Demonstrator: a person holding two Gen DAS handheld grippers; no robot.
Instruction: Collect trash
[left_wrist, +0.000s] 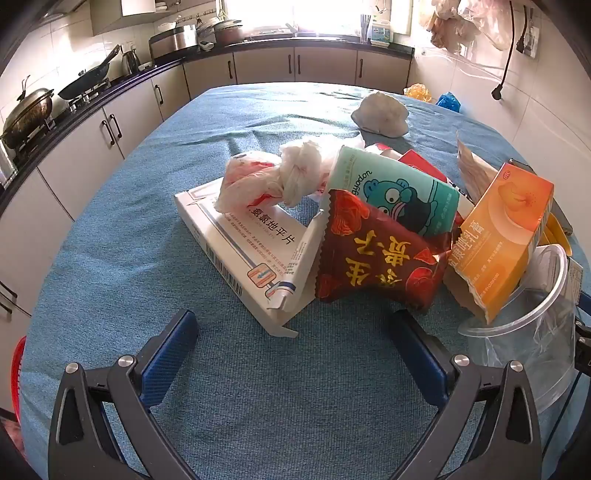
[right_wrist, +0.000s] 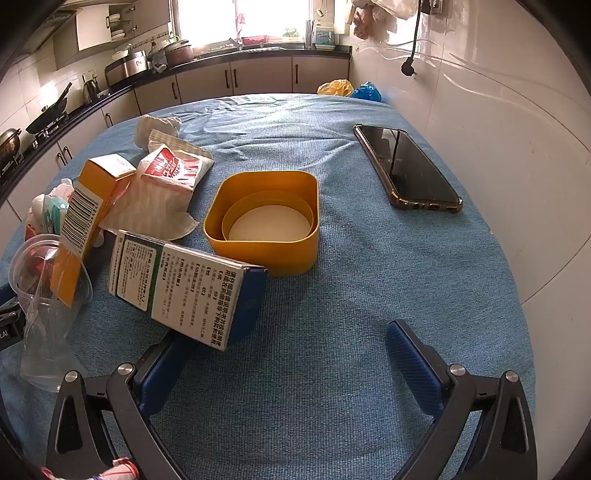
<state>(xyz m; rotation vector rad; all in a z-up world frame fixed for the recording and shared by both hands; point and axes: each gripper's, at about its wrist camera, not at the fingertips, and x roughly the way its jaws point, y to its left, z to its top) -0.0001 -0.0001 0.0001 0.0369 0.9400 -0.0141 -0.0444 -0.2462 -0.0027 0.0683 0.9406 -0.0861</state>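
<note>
Both grippers wide and empty over the table: left gripper faces the trash pile, white box just beyond its fingers, long axis running far-left to near-right; right gripper nearer the yellow bin, blue box by its left finger.

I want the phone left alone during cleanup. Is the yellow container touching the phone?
Apart. The right wrist view shows bare blue cloth between the yellow container and the phone.

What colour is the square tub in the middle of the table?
The tub is yellow-orange with a white bottom inside. It shows best in the right wrist view.
</note>
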